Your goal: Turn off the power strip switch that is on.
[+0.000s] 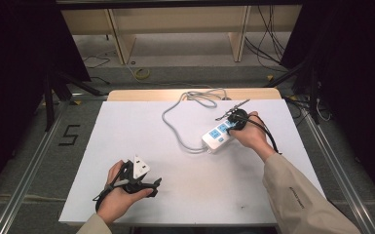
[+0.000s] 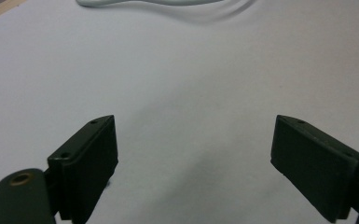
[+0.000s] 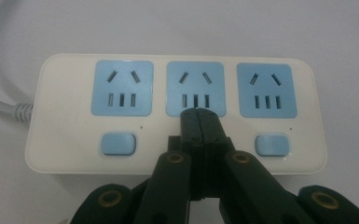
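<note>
a: from the high view, what's lying on the white table?

b: a white power strip is sitting right of the middle, its grey cord looping away toward the far edge. the right gripper is coming down on the strip's far end, held by the right hand. the left gripper is resting near the front edge in the left hand, well apart from the strip.

a: and the left gripper view?

b: the left gripper is holding its jaws wide apart over bare table, nothing between them. a bit of the cord is showing at the top.

a: the right gripper view?

b: the right gripper is keeping its jaws pressed fully together, gripping nothing. its tip is sitting over the power strip, just below the middle blue socket, between two blue buttons. whether it's touching the strip, i can't tell.
</note>
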`<state>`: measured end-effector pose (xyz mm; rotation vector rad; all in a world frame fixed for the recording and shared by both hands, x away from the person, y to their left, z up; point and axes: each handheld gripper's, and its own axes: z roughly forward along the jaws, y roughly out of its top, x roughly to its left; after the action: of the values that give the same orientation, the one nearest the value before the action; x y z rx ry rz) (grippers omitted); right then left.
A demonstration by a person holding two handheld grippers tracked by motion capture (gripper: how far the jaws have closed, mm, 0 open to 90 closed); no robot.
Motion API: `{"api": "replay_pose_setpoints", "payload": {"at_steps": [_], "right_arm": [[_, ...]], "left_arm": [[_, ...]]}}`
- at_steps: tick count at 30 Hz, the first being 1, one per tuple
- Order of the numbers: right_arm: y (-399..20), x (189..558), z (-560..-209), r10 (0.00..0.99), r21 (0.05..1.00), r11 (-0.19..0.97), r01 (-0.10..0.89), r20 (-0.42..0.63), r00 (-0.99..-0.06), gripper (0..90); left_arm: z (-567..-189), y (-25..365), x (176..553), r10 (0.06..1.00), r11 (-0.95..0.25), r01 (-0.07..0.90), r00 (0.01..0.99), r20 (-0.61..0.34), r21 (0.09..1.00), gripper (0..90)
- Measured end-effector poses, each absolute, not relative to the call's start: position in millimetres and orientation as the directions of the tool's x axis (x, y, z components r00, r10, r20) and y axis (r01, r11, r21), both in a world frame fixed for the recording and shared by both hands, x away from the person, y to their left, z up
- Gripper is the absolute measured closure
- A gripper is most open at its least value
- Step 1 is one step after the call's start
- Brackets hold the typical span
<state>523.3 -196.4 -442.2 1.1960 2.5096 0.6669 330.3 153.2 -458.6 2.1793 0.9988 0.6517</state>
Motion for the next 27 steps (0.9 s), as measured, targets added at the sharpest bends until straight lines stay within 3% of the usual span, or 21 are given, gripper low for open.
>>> {"api": "replay_pose_setpoints", "payload": {"at_steps": [27], "right_arm": [[-195.8, 522.8, -442.0, 0.784, 0.519, 0.552, 0.653, -0.057, -0.618, 90.0]], "left_arm": [[-458.8, 152.8, 330.9, 0.795, -0.498, 0.472, 0.584, 0.164, 0.727, 14.5]]}}
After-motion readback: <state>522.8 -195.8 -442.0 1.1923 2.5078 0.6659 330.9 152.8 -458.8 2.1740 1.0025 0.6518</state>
